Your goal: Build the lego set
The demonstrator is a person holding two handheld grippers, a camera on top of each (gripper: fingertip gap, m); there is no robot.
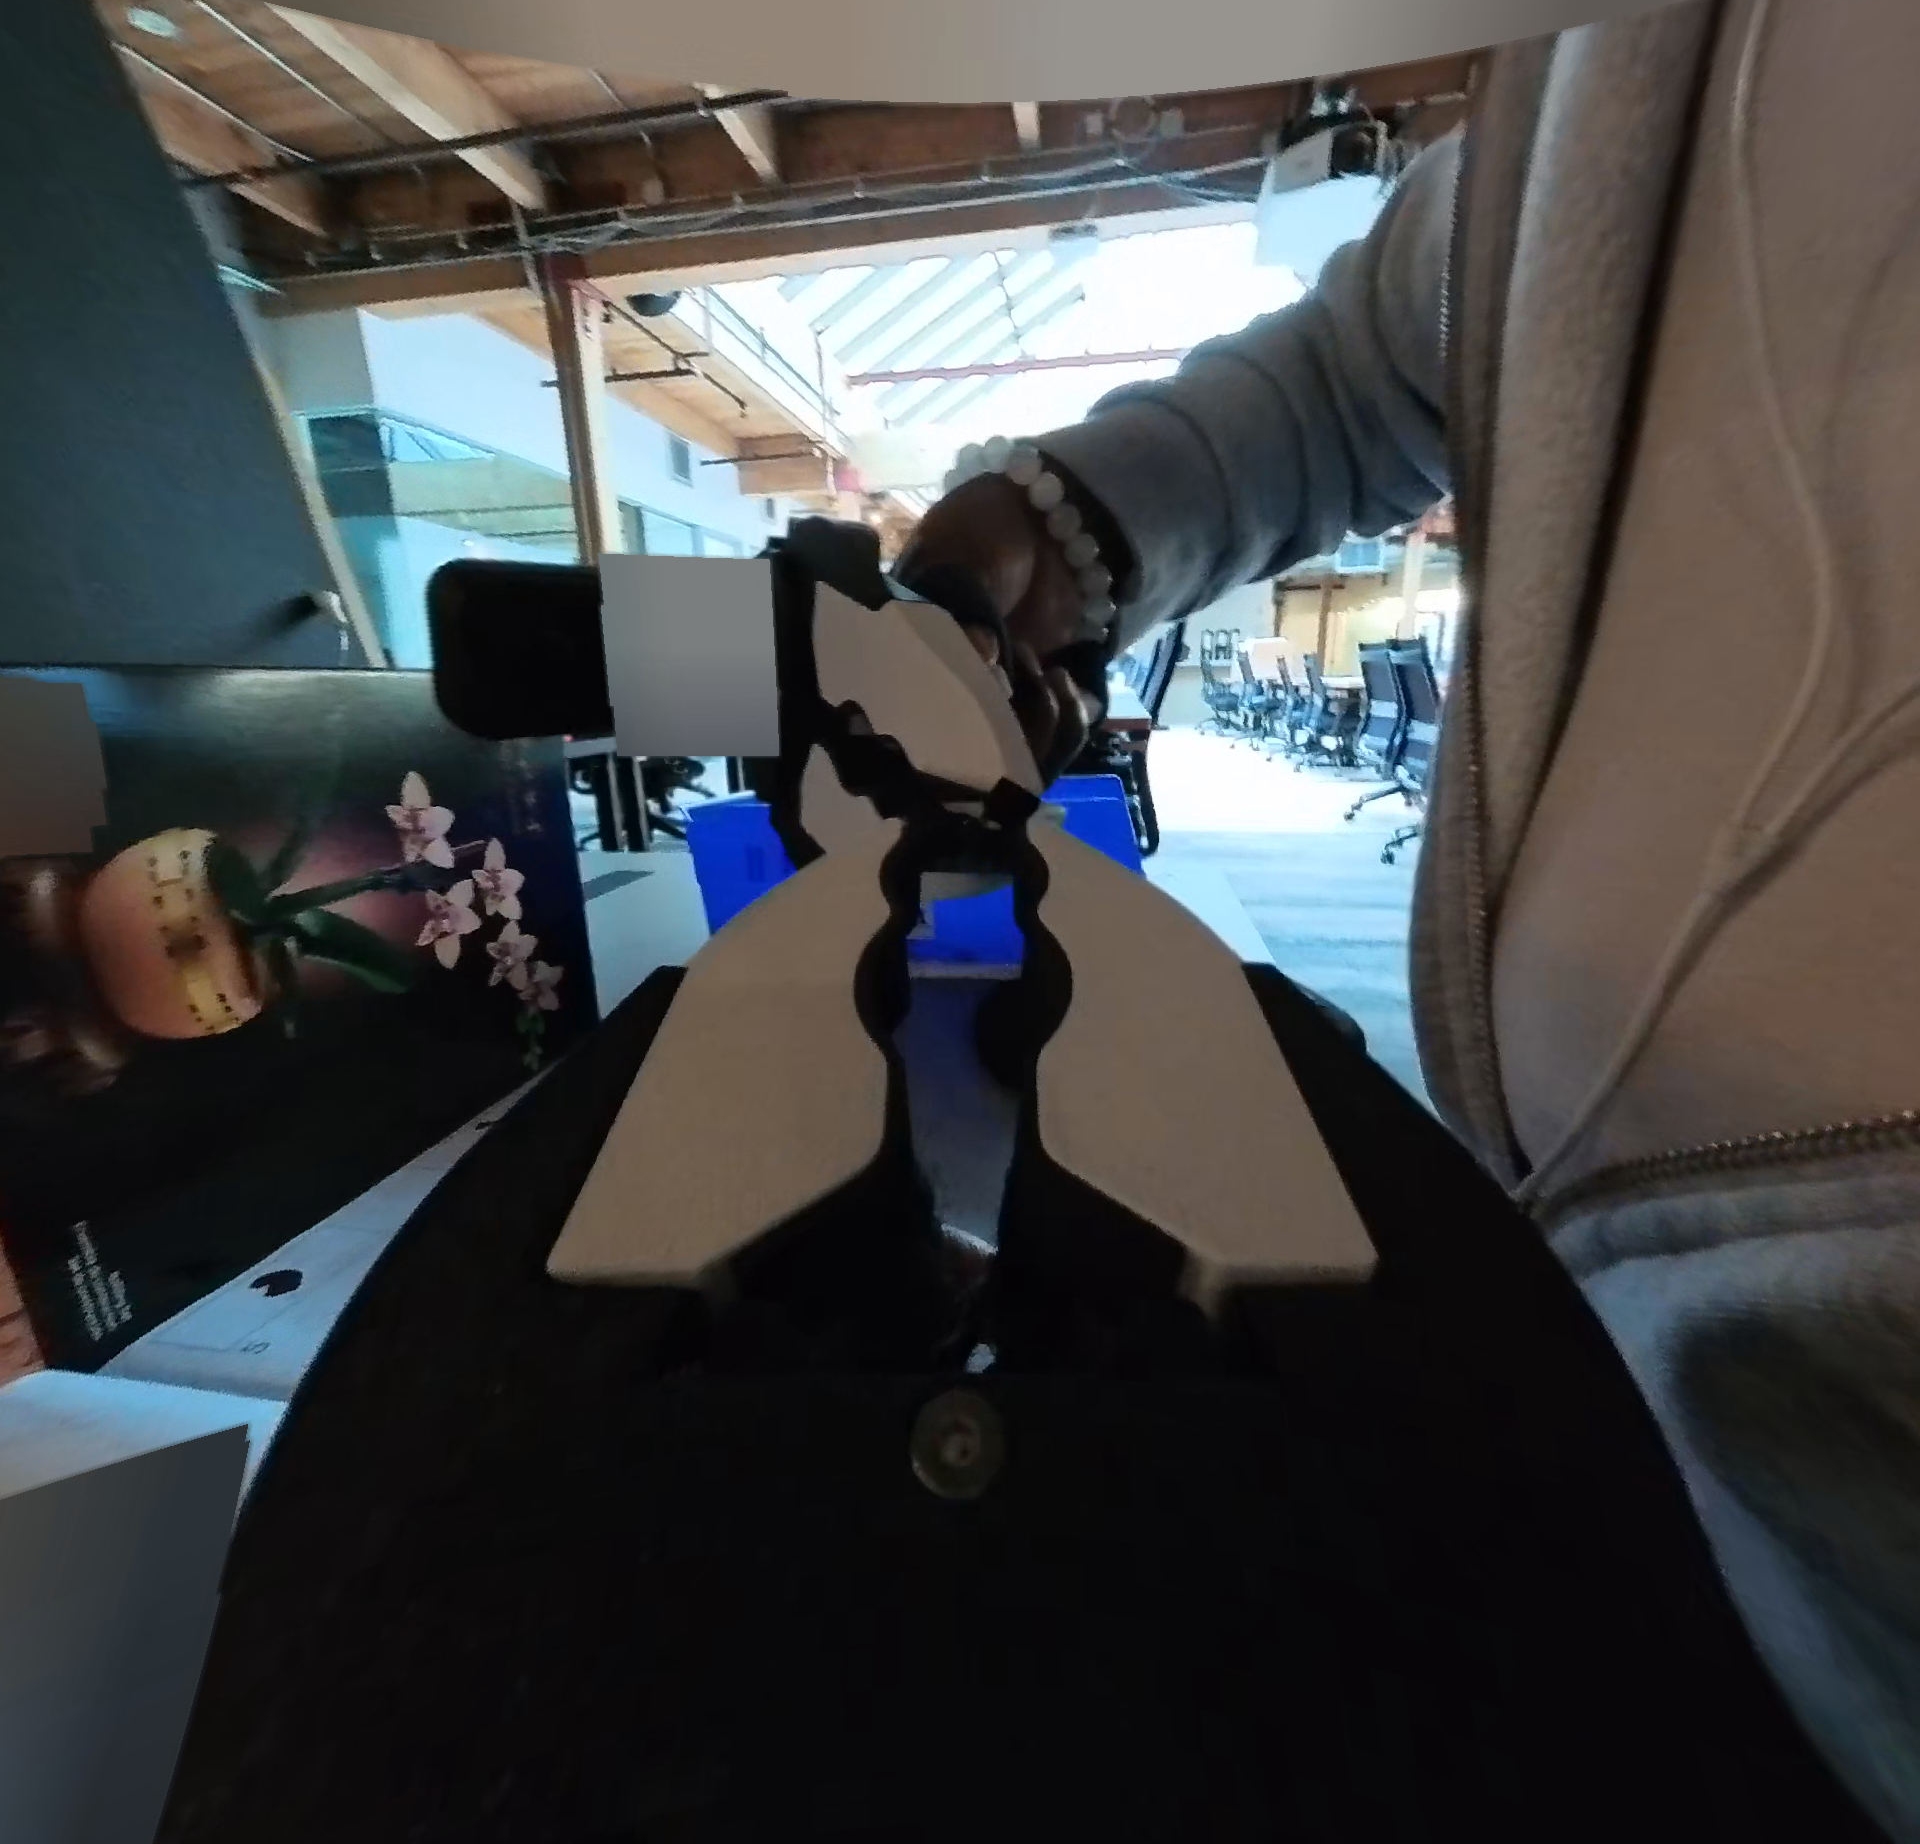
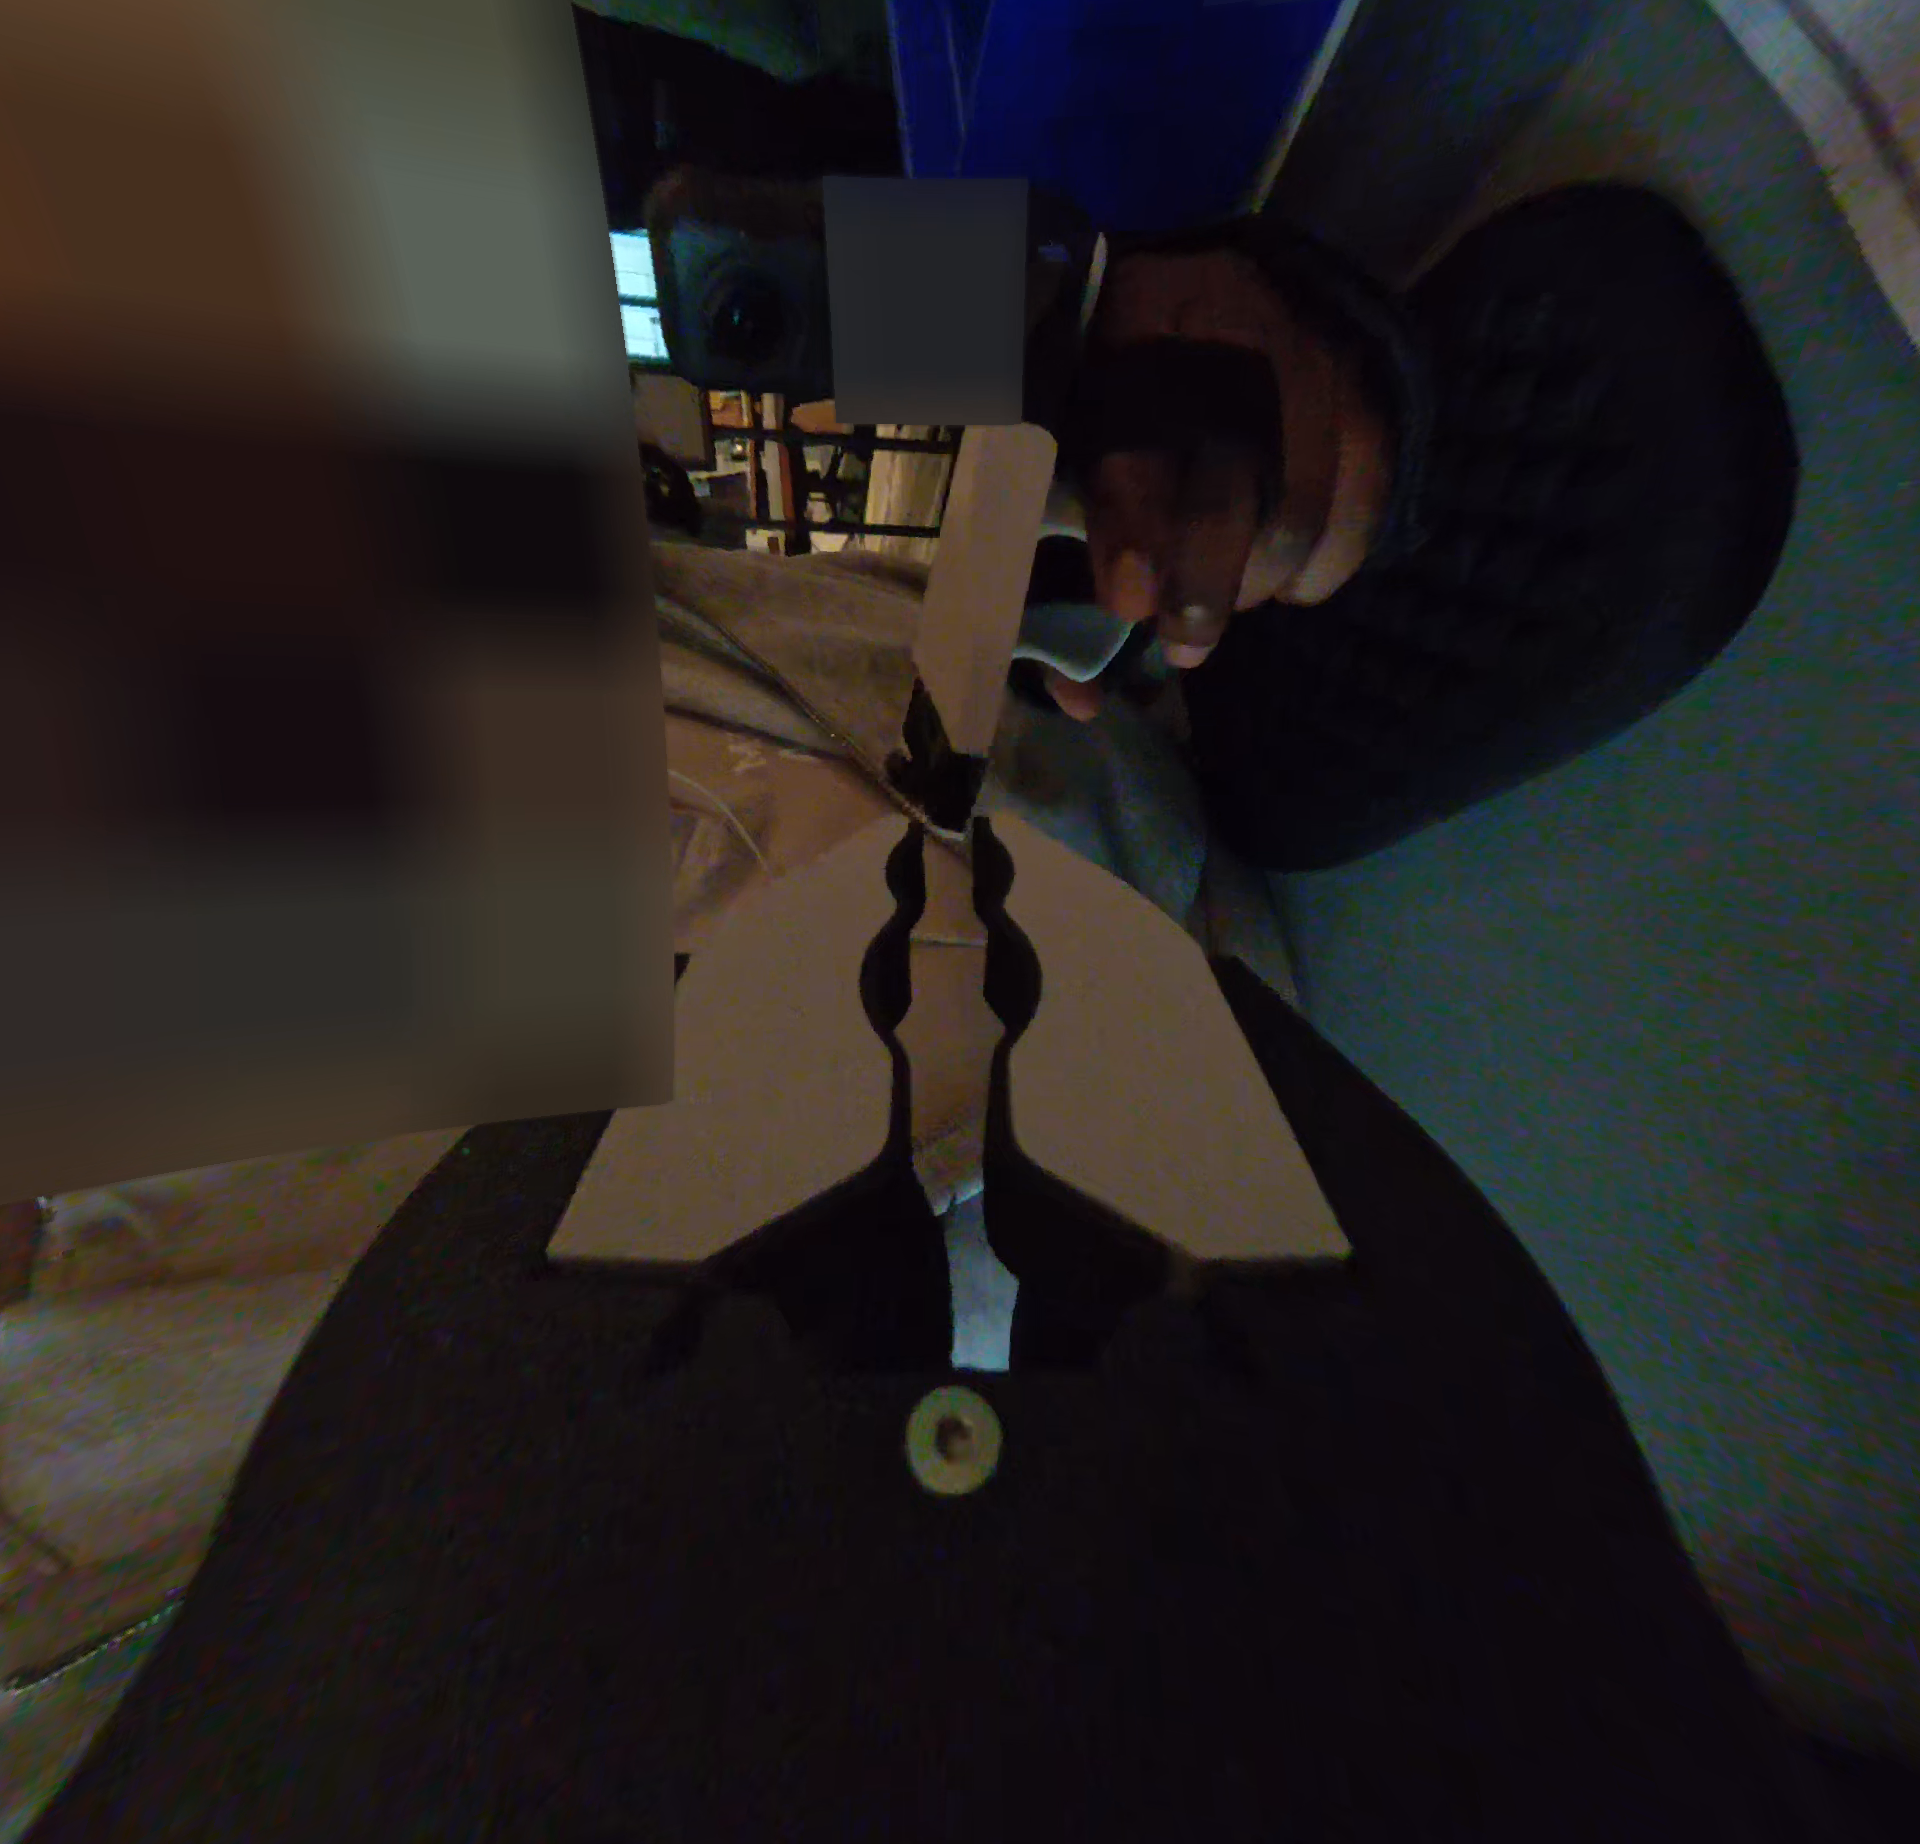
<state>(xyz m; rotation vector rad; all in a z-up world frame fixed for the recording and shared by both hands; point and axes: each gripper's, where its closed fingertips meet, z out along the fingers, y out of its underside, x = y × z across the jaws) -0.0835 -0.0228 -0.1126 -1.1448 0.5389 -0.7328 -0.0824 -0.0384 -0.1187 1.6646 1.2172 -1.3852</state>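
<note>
- Left gripper (image 1: 961, 859), before the blue plastic bin (image 1: 743, 859): fingers narrowly spread.
- Right gripper (image 2: 951, 859): fingers slightly apart, tips met the left's.
- Open floor lay right of the bin.

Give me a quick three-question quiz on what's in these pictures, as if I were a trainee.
1. True or false: the dark box left of the left tongs shows pink orchids.
2. What colour is the bin beyond the left tongs? A red, B blue, C green.
3. Fill in: the hand holding the right tongs wears a beaded ____ on its wrist.
Key: 1 true; 2 B; 3 bracelet.
</note>
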